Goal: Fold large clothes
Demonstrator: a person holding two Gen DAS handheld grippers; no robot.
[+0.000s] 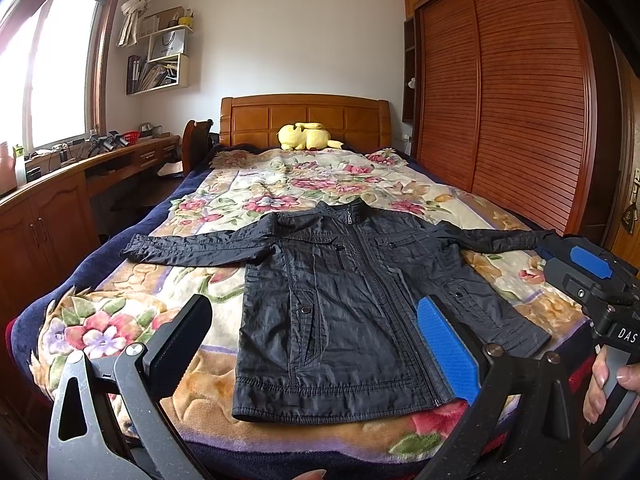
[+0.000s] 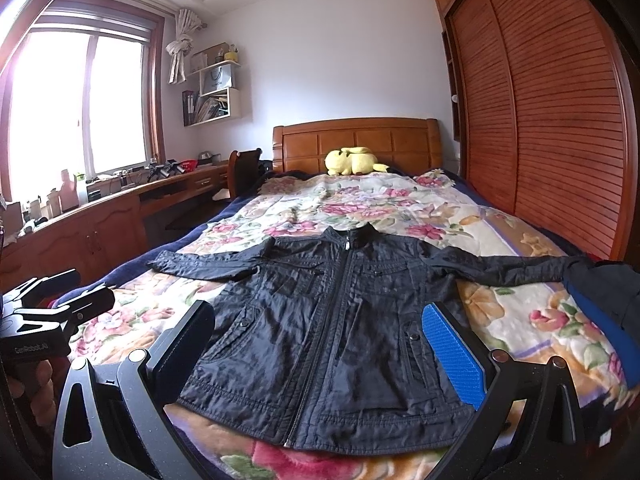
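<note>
Home bedroom. Evidence: bed (image 1: 120, 280) with floral blanket (image 1: 280, 184) and wooden headboard (image 1: 304, 120); plush toy (image 1: 306, 136) at the head edge; slatted wardrobe (image 1: 500, 100) along one side; desk (image 1: 80, 168) under window (image 1: 52, 68); wall shelves (image 1: 164, 60).

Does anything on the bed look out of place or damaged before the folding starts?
Nothing stands out. The black jacket lies flat, front up, zipped, with both sleeves spread out on the floral blanket. Both grippers, left and right, are open above it.
</note>
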